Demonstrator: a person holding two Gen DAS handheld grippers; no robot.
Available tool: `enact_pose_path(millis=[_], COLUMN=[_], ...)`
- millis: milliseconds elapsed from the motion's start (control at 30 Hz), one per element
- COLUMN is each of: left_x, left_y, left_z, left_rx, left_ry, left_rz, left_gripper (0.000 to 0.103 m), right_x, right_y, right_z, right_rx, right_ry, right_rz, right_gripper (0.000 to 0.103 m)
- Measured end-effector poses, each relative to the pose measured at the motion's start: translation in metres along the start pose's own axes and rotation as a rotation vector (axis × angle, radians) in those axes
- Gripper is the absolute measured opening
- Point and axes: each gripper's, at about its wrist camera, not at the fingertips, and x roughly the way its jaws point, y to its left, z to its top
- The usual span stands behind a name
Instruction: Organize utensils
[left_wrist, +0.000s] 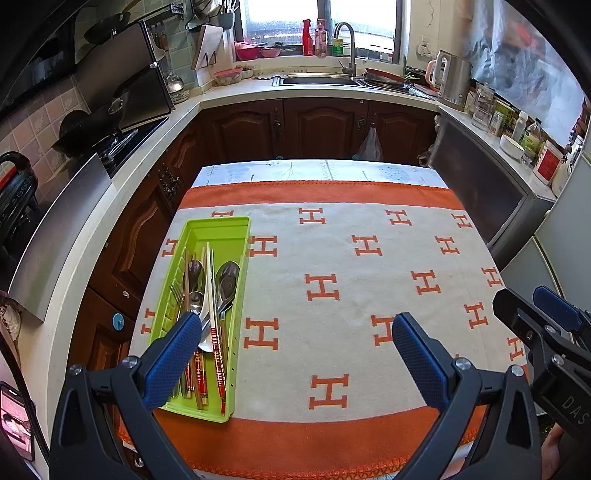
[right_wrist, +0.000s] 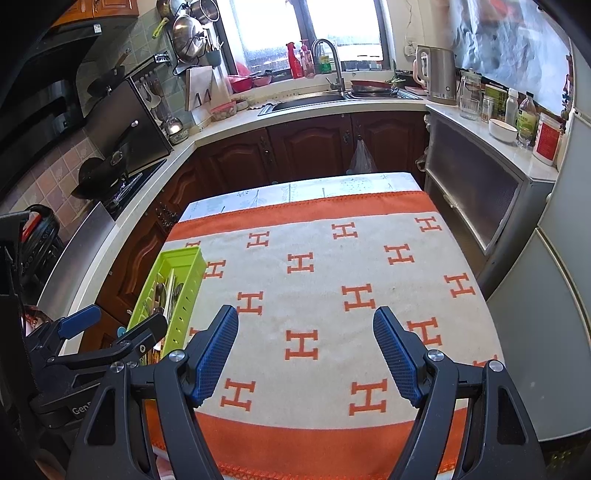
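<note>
Orange-bordered H-patterned cloth (left_wrist: 332, 258), steel kettle (left_wrist: 452, 79), sink faucet (left_wrist: 347, 40), wok (left_wrist: 92, 125)

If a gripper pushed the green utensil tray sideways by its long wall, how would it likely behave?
The green tray looks like thin plastic, so probably light. On the woven cloth it may drag rather than glide. Its utensils lie loose and would likely rattle or shift.

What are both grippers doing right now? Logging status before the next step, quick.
Left gripper: open, holding nothing.
Right gripper: open, holding nothing.
</note>
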Motion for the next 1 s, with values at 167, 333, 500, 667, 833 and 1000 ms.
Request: enact_pose_path(millis=[167, 333, 500, 667, 833, 1000], left_x=[-0.0001, 0.0, 0.0001, 0.0003, 0.0011, 0.0026], left_y=[0.0, 0.0039, 0.0046, 0.0035, 0.0022, -0.0024], left_z=[0.0001, -0.0008, -0.001, -0.0015, -0.0018, -0.002], left_rx=[0.001, -0.01, -0.014, -0.011, -0.012, -0.003], left_ry=[0.0, 0.0, 0.002, 0.005, 0.007, 0.012], left_rz=[0.0, 0.004, 0.007, 0.01, 0.011, 0.015], left_gripper=[0.102, 0.102, 0.102, 0.102, 0.102, 0.102], right_x=[0.0013, 0.0017, 0.0051, 0.0064, 0.0079, 0.0087], right_y=[-0.0002, -0.0004, -0.0006, -0.0004, -0.0007, -0.0021], right_z=[-0.0009, -0.0012, -0.0043, -0.0065, -0.0072, -0.0064], right_rx=[0.001, 0.0, 0.002, 0.006, 0.012, 0.014], right_ry=[0.001, 0.003, 0.011, 0.018, 0.023, 0.027], right_rz=[0.001, 0.0, 0.003, 0.004, 0.004, 0.005], right_gripper=[0.077, 0.077, 0.077, 0.077, 0.077, 0.077])
